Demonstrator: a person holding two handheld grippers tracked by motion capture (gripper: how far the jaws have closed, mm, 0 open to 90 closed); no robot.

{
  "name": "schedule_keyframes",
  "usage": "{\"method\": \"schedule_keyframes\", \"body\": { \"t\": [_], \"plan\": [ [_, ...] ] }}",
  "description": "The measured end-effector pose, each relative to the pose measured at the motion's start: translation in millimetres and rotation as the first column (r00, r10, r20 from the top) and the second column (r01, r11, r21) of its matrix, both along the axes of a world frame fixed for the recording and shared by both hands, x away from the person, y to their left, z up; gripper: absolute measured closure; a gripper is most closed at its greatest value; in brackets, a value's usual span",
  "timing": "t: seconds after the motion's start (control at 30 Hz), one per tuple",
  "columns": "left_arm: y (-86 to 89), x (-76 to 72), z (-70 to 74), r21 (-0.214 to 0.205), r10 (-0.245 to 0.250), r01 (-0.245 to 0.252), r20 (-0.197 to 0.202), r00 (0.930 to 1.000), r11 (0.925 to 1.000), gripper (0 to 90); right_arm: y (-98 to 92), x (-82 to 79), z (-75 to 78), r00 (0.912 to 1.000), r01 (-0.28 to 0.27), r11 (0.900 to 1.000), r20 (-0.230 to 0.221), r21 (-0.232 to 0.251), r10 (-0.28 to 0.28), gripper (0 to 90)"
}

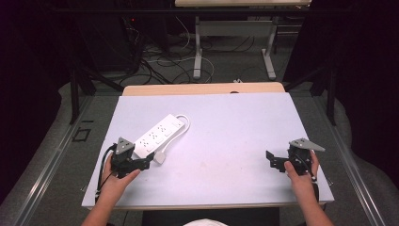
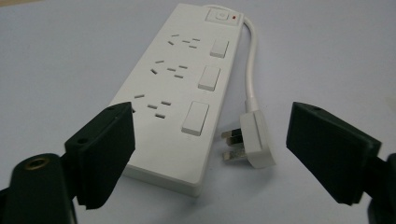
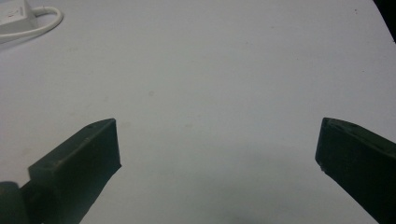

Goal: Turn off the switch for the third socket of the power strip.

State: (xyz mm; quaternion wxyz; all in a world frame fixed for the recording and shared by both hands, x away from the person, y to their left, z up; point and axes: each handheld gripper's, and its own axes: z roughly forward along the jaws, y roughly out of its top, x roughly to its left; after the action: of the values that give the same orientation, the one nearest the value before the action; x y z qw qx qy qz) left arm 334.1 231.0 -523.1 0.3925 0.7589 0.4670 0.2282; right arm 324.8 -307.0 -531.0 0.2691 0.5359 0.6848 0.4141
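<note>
A white power strip (image 1: 159, 133) with three sockets and three switches lies on the left half of the pale table (image 1: 226, 122). Its white cord (image 2: 252, 60) loops from the far end back to a white three-pin plug (image 2: 254, 140), which lies loose beside the strip's near end. My left gripper (image 1: 147, 162) is open just short of the strip (image 2: 177, 93) and the plug (image 1: 160, 157), touching neither. My right gripper (image 1: 273, 160) rests open near the table's right edge, with only bare tabletop between its jaws (image 3: 217, 140). The strip's far end (image 3: 14, 16) and cord (image 3: 44, 25) sit far off.
A wooden table edge (image 1: 202, 88) runs along the back of the white surface. Behind it are metal desk legs (image 1: 197, 52) and tangled cables (image 1: 155, 66) on the floor. The middle and right of the white surface are bare.
</note>
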Motion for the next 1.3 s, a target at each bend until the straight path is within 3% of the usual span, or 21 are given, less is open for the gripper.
{"method": "schedule_keyframes", "body": {
  "t": [0.47,0.7,0.83,1.0,1.3],
  "plan": [
    [-1.7,1.2,3.5,0.014,-0.017,0.017,-0.02,0.9997,0.9998,27.9,2.8,-0.8,-1.5,0.9997,-0.011,0.9999,-0.02,0.008,0.011,0.0],
    [-3.4,4.5,9.6,0.041,-0.028,0.029,-0.038,0.9989,0.9987,28.5,2.8,-1.1,-2.5,0.9998,-0.011,0.9999,-0.015,-0.004,0.011,0.0],
    [-3.1,7.5,15.0,0.048,-0.047,0.05,-0.047,0.9978,0.9976,28.9,1.9,-1.1,-3.1,0.9997,-0.012,0.9998,-0.022,0.013,0.013,0.0],
    [-5.6,9.8,20.2,0.029,-0.055,0.057,-0.061,0.9966,0.998,29.2,1.8,-1.6,-3.3,0.9995,-0.004,0.9998,-0.031,0.017,0.004,0.0],
    [-11.2,13.3,26.2,0.032,-0.073,0.076,-0.086,0.9936,0.9966,30.3,1.6,-1.0,-4.7,0.9995,-0.012,0.9999,-0.03,0.009,0.013,0.1]
  ]
}}
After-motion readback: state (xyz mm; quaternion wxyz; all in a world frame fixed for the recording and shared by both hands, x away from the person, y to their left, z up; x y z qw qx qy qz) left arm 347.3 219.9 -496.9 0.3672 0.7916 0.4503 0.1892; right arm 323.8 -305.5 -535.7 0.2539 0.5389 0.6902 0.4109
